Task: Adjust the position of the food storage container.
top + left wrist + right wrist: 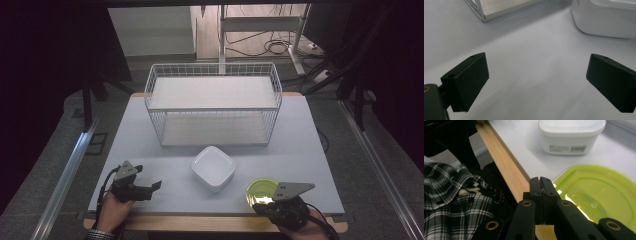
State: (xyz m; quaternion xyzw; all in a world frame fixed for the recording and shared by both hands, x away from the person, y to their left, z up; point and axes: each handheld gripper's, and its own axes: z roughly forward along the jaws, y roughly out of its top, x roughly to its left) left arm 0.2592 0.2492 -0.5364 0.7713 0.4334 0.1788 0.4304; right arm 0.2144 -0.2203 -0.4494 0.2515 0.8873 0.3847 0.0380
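Your right gripper (262, 200) sits at the lower right of the high view, at the near edge of the table (300, 150). Its jaws are clenched together, with the pads meeting at the near rim of the green lid (262, 189). In the right gripper view the closed pads (541, 186) stand just left of the lid's (599, 192) edge; they seem to pinch that rim, but the contact itself is hidden behind the jaws, so you cannot be sure it is held. The lid lies flat on the table, just right of and below the white box (213, 168), which sits at the centre of the frame, apart from the lid.

Your left gripper (155, 186) is at the lower left of the high view, lying low over the table and pointing right toward the box. Its jaws are released and stand wide, with bare table between them in the left gripper view. There the box (604, 20) fills the upper right corner and a corner of the wire rack (481, 15) shows at upper left.

In the high view the rack (213, 102) stands behind the box, in the upper middle.
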